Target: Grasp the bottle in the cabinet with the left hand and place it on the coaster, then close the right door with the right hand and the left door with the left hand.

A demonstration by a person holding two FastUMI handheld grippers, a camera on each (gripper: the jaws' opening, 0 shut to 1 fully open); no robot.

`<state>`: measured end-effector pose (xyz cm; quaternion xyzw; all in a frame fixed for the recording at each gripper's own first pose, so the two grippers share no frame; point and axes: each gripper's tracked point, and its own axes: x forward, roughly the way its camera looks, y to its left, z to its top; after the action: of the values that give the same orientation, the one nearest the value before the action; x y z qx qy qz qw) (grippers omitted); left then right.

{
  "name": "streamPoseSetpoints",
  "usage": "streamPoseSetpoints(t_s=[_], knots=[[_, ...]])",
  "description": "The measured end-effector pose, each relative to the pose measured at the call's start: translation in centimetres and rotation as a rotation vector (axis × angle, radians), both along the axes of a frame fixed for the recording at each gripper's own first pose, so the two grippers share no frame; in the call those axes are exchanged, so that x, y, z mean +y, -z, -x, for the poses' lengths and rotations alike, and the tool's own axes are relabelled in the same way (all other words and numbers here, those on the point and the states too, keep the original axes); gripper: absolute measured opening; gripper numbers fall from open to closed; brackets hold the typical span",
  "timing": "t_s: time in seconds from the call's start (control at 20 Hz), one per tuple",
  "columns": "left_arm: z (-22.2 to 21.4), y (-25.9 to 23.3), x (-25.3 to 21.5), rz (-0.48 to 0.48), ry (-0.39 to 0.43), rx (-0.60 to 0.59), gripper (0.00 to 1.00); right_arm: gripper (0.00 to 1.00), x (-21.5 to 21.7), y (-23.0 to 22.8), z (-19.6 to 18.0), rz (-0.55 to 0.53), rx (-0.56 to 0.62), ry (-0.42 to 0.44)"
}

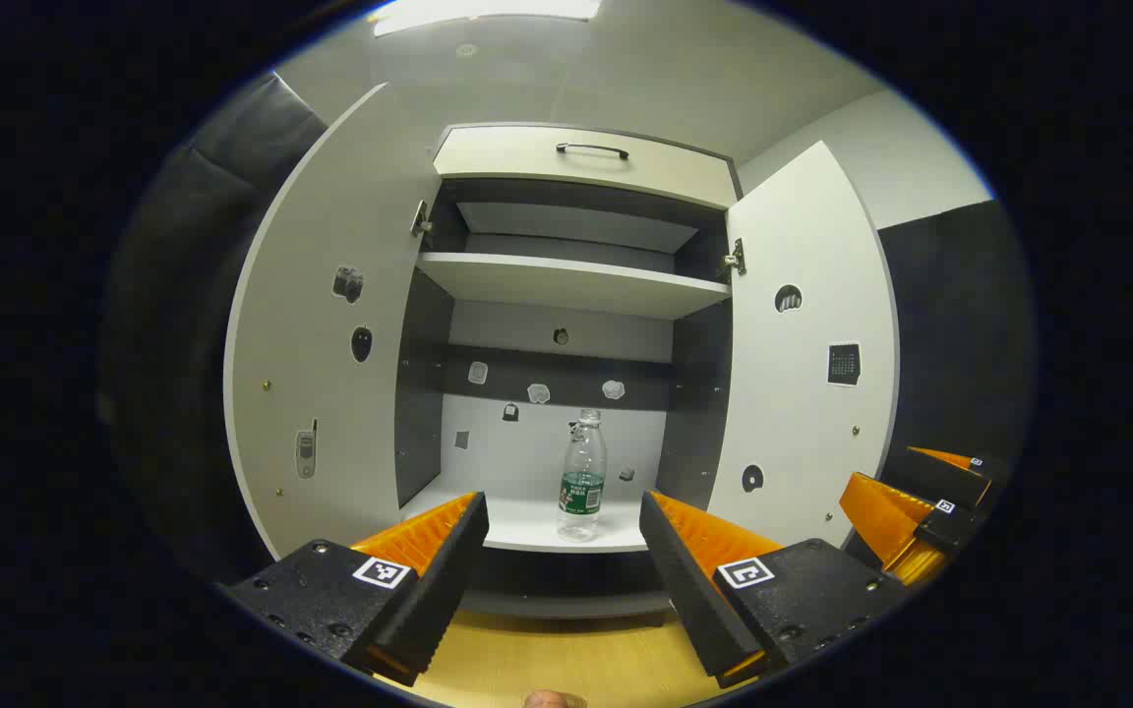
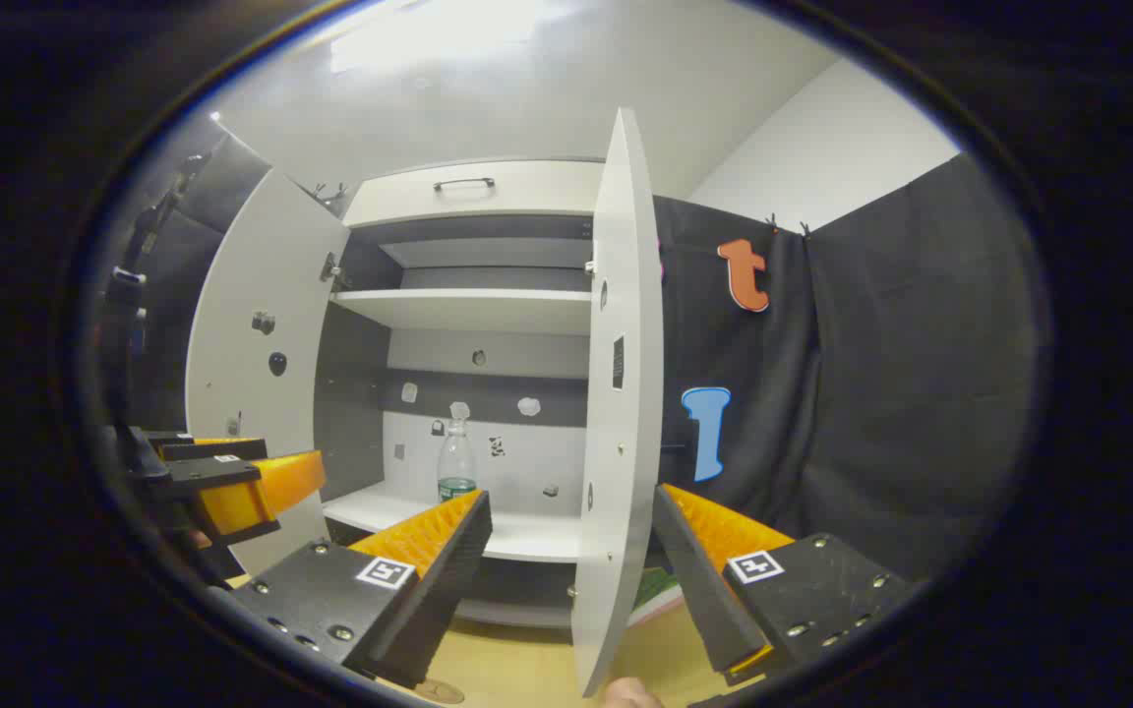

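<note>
You're lining your left gripper (image 1: 564,551), jaws spread wide and empty, on the upright water bottle (image 1: 582,477) standing dead ahead, frame center.

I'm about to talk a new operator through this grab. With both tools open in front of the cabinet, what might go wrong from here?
1. The bottle looks empty and stands upright near the shelf's front edge; a nudge from the open left tool might tip it.
2. The right door stands edge-on between the right tool's fingers, so moving forward may knock it.
</note>
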<state>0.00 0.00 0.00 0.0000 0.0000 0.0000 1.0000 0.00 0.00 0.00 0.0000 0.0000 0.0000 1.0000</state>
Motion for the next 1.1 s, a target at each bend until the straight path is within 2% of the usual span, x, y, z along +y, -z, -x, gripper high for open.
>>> streamPoseSetpoints(t_s=[0.8,1.1], knots=[[-0.9,-0.1,0.1,0.008,-0.007,-0.004,0.98,1.00,-0.1,-0.3,0.0,0.012,0.014,0.016],[-4.8,0.5,-0.7,0.021,0.055,0.029,0.98,1.00,-0.9,-0.5,0.0,0.021,0.010,0.047]])
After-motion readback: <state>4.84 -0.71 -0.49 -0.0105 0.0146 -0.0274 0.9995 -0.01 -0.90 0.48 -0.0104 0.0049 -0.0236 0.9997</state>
